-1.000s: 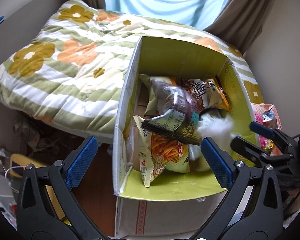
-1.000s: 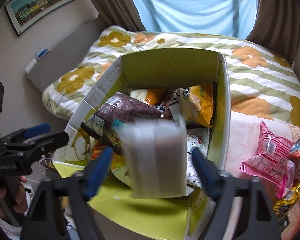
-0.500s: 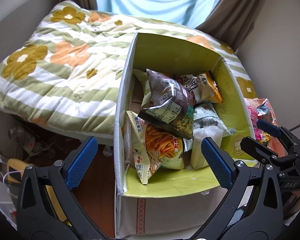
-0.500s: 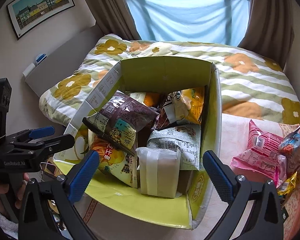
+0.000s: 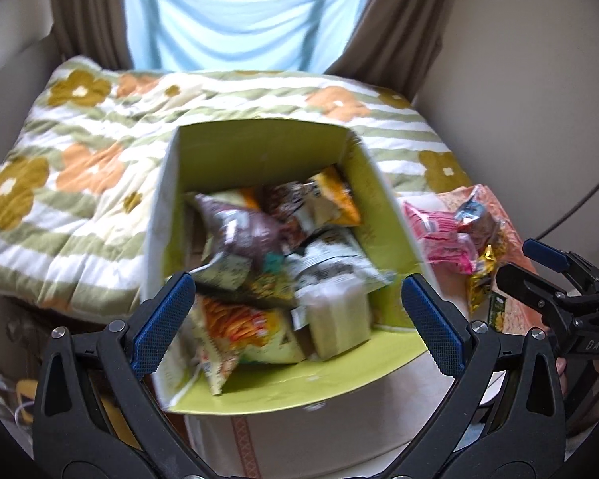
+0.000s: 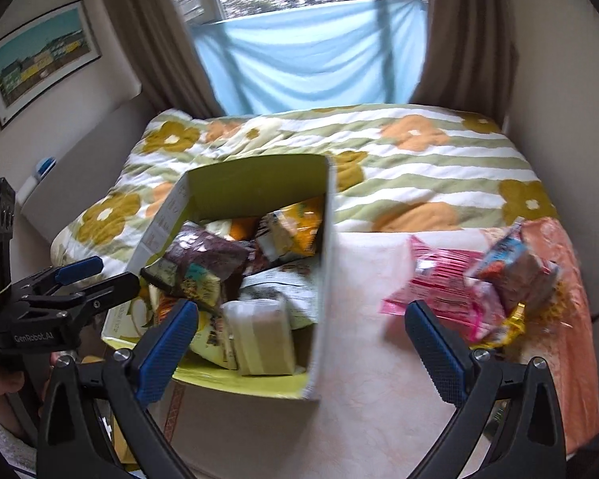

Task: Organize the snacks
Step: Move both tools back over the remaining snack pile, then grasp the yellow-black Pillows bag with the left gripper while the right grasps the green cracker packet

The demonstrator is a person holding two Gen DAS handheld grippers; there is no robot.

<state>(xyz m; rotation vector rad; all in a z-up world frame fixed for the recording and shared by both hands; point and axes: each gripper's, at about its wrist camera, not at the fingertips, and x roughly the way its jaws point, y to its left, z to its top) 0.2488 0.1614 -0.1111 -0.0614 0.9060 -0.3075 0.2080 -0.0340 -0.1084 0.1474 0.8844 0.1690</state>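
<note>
A cardboard box (image 5: 259,147) (image 6: 243,183) with a yellow-green inside stands before me, holding several snack bags. A pale beige packet (image 5: 337,317) (image 6: 261,337) lies at its near right corner, beside a brown bag (image 5: 239,227) (image 6: 207,251) and an orange-printed bag (image 5: 235,323). A heap of loose snacks, with a pink packet (image 5: 439,239) (image 6: 451,291) on top, lies on the surface right of the box. My left gripper (image 5: 295,323) hangs open over the box's near edge. My right gripper (image 6: 299,343) is open and empty, straddling the box's right wall.
A flowered quilt (image 5: 80,167) (image 6: 419,167) covers the bed behind the box. A pale cloth-covered surface (image 6: 363,339) carries the loose snacks. Curtains (image 6: 311,56) and a window are at the back; a framed picture (image 6: 36,68) hangs on the left wall.
The beige packet left my right gripper and dropped into the box. Both grippers have since pulled back and up, and the right one has swung right toward the loose snacks.
</note>
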